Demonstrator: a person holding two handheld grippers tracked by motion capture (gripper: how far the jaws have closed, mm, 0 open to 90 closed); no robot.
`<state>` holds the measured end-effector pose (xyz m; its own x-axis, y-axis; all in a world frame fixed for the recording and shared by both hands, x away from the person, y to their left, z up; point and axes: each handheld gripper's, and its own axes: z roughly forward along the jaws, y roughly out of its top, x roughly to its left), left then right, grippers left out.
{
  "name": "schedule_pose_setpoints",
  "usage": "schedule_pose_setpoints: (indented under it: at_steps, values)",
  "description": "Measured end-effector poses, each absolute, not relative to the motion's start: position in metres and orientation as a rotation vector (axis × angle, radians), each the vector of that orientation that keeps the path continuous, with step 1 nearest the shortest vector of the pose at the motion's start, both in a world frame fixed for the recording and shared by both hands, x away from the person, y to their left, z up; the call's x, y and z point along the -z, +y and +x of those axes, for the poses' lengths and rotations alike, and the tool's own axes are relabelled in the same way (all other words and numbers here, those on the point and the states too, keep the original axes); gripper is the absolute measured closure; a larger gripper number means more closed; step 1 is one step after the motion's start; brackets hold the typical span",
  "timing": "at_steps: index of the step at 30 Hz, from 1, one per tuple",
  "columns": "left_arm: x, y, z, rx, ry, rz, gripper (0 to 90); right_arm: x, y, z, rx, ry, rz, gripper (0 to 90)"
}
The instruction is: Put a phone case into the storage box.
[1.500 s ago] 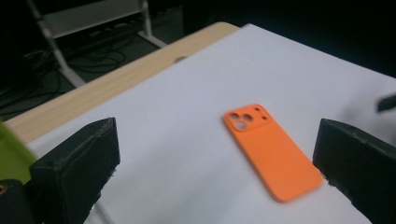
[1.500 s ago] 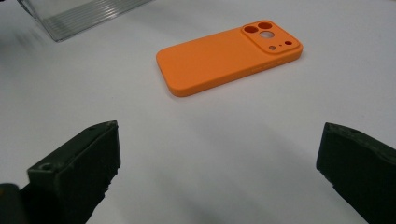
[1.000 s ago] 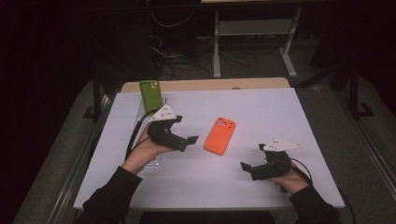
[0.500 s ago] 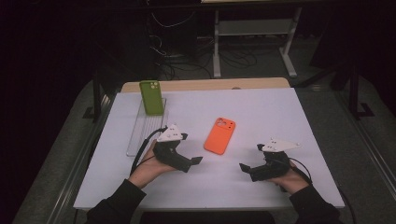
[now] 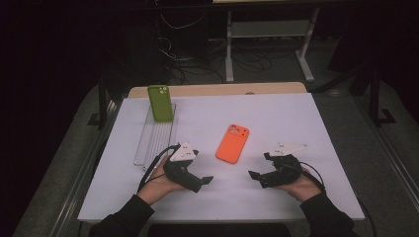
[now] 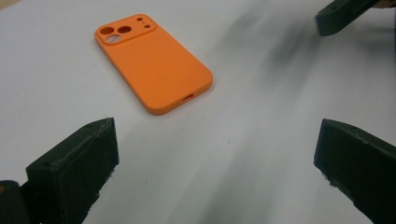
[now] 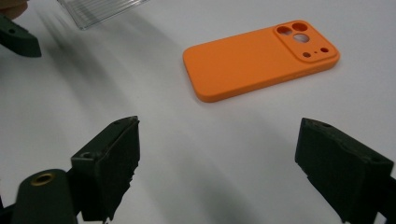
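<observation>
You're flanking the orange phone case (image 5: 232,143), left gripper (image 5: 206,180) spread wide and empty, right gripper (image 5: 256,177) just closing slightly on nothing. It's looking light, flexible, slick; pinch its long edges.

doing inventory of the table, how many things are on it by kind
phone cases: 2 (orange phone case, green phone case)
clear ridged rack: 1
total: 3
</observation>
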<state>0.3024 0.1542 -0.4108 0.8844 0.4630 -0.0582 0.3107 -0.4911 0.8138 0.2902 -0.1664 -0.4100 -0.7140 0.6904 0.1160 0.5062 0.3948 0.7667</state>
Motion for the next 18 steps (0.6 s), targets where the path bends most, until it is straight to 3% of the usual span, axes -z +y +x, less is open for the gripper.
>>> schedule_pose_setpoints:
  at_steps: [11,18]
  values:
    - [0.412,0.155,0.306,-0.187,0.557,2.1,0.0,0.402,-0.14,0.326,-1.167,2.453,1.149,57.6]
    - [0.411,0.157,0.309,-0.178,0.568,2.084,0.0,0.397,-0.117,0.355,-1.142,2.475,1.15,78.3]
